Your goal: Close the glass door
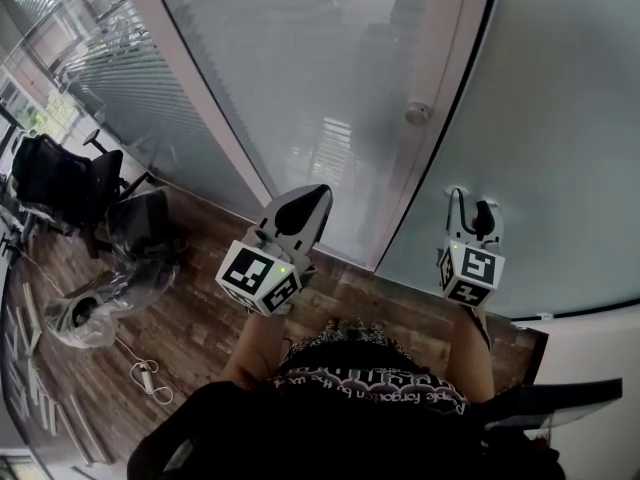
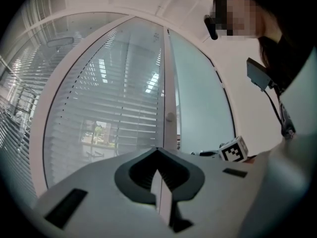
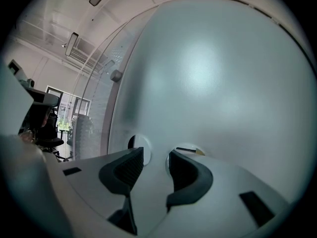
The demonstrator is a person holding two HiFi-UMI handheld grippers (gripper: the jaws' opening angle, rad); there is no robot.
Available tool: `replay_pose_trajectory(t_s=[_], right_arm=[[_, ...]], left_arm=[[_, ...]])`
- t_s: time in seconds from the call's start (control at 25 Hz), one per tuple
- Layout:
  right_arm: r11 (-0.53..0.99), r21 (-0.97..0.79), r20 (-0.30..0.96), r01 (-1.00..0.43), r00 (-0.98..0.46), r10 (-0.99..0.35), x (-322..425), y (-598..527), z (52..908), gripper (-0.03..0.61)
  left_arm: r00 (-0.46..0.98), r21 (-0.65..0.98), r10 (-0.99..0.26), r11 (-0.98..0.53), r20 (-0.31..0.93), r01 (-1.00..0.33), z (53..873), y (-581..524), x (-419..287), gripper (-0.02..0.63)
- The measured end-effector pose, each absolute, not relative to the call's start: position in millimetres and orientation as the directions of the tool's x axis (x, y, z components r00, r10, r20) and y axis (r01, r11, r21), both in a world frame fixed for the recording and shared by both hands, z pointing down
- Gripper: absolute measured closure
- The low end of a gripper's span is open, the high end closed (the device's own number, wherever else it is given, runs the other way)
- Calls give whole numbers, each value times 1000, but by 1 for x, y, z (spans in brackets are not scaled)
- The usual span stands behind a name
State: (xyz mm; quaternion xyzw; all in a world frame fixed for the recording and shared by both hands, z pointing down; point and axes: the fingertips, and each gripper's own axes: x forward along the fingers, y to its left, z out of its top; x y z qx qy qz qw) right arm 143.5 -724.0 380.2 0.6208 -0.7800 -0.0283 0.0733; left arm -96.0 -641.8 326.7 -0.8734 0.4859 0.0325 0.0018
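Observation:
The frosted glass door point(image 1: 540, 138) fills the right of the head view, and its dark edge runs down beside a white upright point(image 1: 425, 168) that carries a small round knob point(image 1: 417, 113). My right gripper point(image 1: 472, 206) is open, with its tips close to or against that frosted pane point(image 3: 208, 83); nothing is between the jaws point(image 3: 156, 155). My left gripper point(image 1: 312, 196) is shut and empty. It points at the neighbouring glass panel with blinds behind it point(image 2: 109, 103), just left of the upright point(image 2: 170, 98). The right gripper's marker cube point(image 2: 234, 149) shows in the left gripper view.
Black office chairs point(image 1: 60, 183) and a plastic-wrapped chair point(image 1: 140, 233) stand on the wood floor point(image 1: 200, 328) to the left. A white cable point(image 1: 150, 378) lies near them. A white wall point(image 1: 590, 338) closes the lower right. The person holding the grippers stands just before the door.

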Motion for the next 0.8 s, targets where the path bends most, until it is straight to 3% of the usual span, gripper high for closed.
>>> replay_pose_trajectory(t_s=[0.8], right_arm=[[187,130,85,-974,-177,-981,150,-753,383,416]], left_arm=[[633,28,-768,-638,-99,-769,317,-688,-90,612]])
